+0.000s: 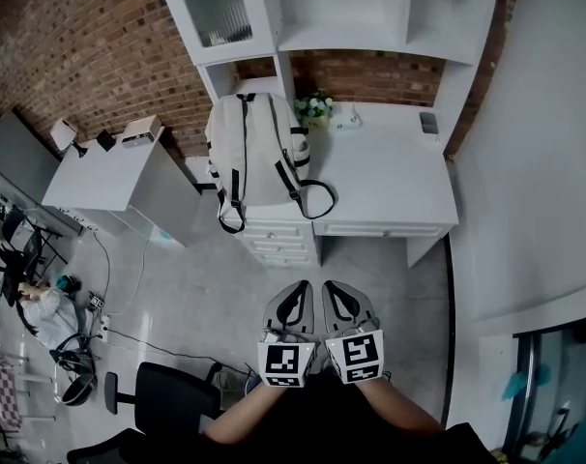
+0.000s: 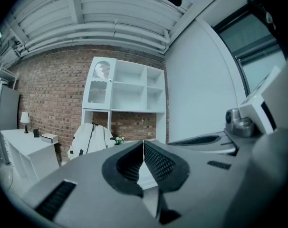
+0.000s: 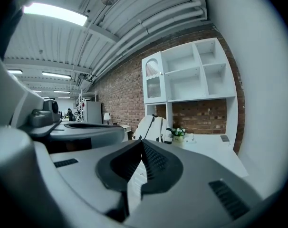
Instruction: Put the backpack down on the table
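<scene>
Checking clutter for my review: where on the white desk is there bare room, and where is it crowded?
Bare: the right half of the white desk, between the cream backpack with black straps on the left, the small flower pot behind and the dark flat object in the back right corner. Crowded: the left end, under the backpack.

Backpack (image 1: 249, 153) on left of desktop (image 1: 390, 177), flowers (image 1: 315, 109) beside it, right half bare, hutch (image 1: 370, 17) overhead, floor (image 1: 370, 278) open

Left gripper (image 1: 295, 292) and right gripper (image 1: 336, 292) side by side. Table (image 1: 390, 184) ahead, well apart. Backpack (image 1: 249, 153) on its left end, ahead-left of both; flower pot (image 1: 314, 110) just beside it, right. Chair (image 1: 165, 394) left of left gripper.
</scene>
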Available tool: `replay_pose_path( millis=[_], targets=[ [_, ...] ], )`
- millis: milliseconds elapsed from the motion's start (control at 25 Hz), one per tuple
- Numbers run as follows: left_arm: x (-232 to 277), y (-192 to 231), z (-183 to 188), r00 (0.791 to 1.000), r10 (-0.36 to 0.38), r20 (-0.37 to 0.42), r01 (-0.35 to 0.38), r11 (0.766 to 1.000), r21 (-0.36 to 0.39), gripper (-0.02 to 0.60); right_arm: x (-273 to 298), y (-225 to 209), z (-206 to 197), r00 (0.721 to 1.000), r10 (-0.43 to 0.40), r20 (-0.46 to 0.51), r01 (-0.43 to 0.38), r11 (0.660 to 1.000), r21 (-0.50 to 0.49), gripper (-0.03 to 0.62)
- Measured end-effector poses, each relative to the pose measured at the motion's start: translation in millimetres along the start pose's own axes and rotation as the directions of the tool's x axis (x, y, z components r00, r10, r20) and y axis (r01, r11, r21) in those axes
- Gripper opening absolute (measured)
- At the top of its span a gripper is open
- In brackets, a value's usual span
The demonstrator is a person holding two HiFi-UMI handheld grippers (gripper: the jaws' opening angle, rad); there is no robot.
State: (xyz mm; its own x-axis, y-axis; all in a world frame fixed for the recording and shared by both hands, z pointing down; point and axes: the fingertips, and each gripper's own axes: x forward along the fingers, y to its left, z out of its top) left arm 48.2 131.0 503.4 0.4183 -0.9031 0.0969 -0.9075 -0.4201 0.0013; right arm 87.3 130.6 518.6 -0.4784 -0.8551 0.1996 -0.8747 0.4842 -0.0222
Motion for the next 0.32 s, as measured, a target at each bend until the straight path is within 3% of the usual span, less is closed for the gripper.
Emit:
replay_pose_path(
  millis=[320],
  targets=[
    [3.0,-6.4,-2.8,1.0,-0.015,-0.02,0.013,0.998,-0.059,0.018,-2.8,0.3,-5.1,0.999,0.03,-0.024,-0.03,1.0,0.0,0.018]
  ],
)
